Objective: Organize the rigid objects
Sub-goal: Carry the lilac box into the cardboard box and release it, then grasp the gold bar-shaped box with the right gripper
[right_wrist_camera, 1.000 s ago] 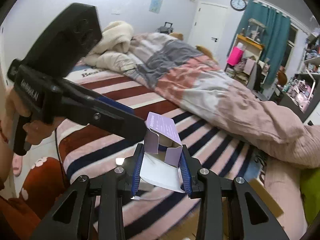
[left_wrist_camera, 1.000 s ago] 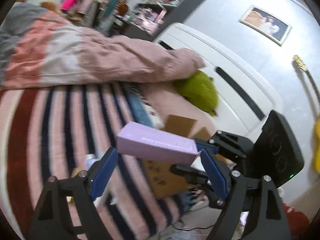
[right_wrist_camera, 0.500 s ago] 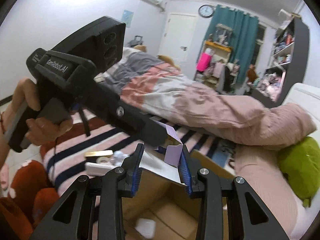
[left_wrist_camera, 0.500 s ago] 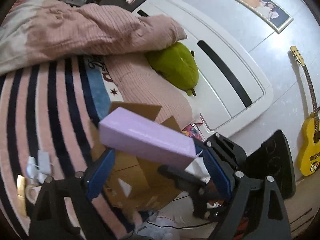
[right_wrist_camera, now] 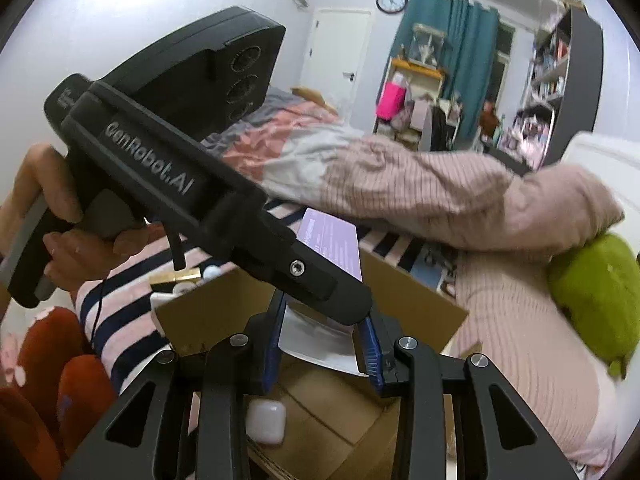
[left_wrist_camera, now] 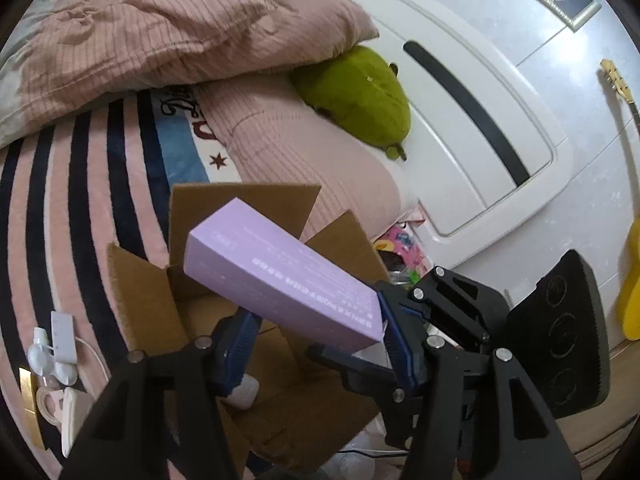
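A long lilac carton [left_wrist_camera: 280, 280] is held over an open cardboard box [left_wrist_camera: 304, 412] on the striped bed. My left gripper [left_wrist_camera: 316, 344] is shut on one end of the carton. My right gripper [right_wrist_camera: 324, 344] is shut on the other end, where the carton's white open flap [right_wrist_camera: 320, 340] shows; the lilac side [right_wrist_camera: 332, 240] rises behind the left gripper's body. A small white case [right_wrist_camera: 266, 420] lies on the box floor, also seen in the left wrist view [left_wrist_camera: 246, 394].
Small white items and a gold bar [left_wrist_camera: 52, 352] lie on the striped cover left of the box. A pink quilt [left_wrist_camera: 180, 36], a pink pillow [left_wrist_camera: 304, 168] and a green plush [left_wrist_camera: 356, 96] lie beyond. A white headboard [left_wrist_camera: 480, 132] stands at right.
Both grippers have carried the lilac carton from over the striped cover to above the open cardboard box, and it now tilts down toward the box.
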Tool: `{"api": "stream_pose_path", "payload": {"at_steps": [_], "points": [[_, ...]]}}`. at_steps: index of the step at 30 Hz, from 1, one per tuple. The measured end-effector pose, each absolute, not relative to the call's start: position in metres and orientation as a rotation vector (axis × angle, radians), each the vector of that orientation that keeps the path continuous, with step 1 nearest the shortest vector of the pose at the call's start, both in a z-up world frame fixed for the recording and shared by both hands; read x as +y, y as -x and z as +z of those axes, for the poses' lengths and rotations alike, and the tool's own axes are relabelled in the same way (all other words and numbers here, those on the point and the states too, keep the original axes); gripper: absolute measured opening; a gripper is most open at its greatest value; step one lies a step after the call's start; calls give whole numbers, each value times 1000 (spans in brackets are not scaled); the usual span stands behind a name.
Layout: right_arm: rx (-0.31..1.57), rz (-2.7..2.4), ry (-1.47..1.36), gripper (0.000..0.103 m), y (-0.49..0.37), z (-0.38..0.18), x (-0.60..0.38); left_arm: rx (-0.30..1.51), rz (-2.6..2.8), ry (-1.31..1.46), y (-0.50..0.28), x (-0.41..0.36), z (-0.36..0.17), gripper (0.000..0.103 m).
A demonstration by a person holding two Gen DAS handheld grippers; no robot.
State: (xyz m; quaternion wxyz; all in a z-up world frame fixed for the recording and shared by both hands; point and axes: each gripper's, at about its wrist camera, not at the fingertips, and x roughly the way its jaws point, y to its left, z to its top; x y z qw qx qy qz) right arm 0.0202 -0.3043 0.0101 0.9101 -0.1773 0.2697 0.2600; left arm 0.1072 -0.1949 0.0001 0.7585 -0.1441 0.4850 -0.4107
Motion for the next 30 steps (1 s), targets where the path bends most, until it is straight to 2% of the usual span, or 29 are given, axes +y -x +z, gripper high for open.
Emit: {"api": "stream_pose_path", "payload": {"at_steps": [3,4,5,6,7,8,15,17,21,23,30], "points": [[603,525,368,30,-25,5,-308,1073,-882,279,-109,-203,-4,57],[613,522,366,30,-25,4,-308,1071,-876,263,-108,-205,-4,63],[627,518,357,34,-27,3,-310,1062,-861,249,-108,-206,-3,73],[649,513,353,38,-29,1,-311,1048,-848,242,-107,-205,-1,77],[670,510,350,51,-31,-1,-312,1032,-840,237,-105,-202,2,80],[690,508,344,62,-33,-3,-313,1019,-838,232,-103,-200,5,80],[735,504,316,66,-33,-6,-312,928,-744,158,-82,-169,23,81],[731,518,303,75,-32,-2,-306,894,-706,146,-74,-153,29,81],[702,568,282,83,-26,10,-281,831,-610,130,-57,-112,38,82],[680,594,283,93,-21,16,-263,804,-557,125,-50,-92,40,87],[654,695,298,94,-17,17,-190,749,-369,155,-26,-6,32,87]]}}
